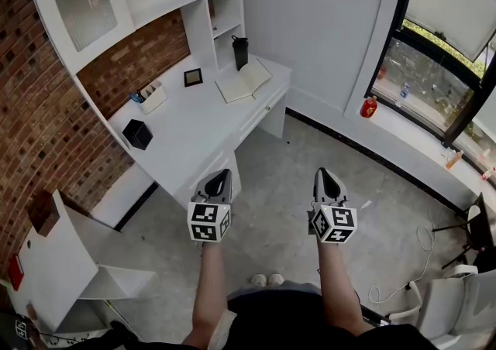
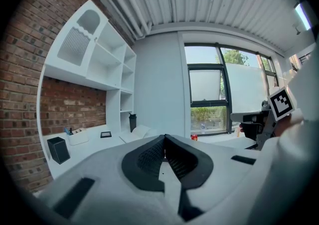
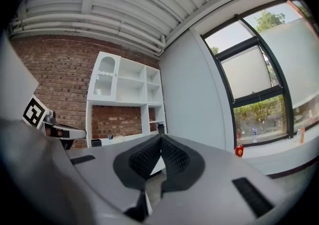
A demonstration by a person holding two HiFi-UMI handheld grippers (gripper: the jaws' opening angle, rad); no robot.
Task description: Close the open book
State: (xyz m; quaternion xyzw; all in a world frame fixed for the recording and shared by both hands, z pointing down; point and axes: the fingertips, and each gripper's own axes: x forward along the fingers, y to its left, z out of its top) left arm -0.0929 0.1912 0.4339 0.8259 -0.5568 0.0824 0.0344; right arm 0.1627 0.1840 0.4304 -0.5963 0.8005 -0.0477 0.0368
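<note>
The open book (image 1: 243,81) lies flat with pale pages up on the white desk (image 1: 203,120), near its far right corner; in the left gripper view the book (image 2: 139,131) shows small, beyond the jaws. Both grippers hover over the floor, well short of the desk. My left gripper (image 1: 221,176) is shut with nothing in it, its tips (image 2: 164,137) meeting. My right gripper (image 1: 325,176) is beside it, also shut and empty (image 3: 160,137). From the right gripper view the book is hidden behind the jaws.
On the desk stand a black bottle (image 1: 240,52) just behind the book, a small black frame (image 1: 193,77), a white pen box (image 1: 153,97) and a black cube (image 1: 137,133). Shelves rise above the desk. A red object (image 1: 369,107) sits by the window; a white cabinet (image 1: 62,263) stands at the left.
</note>
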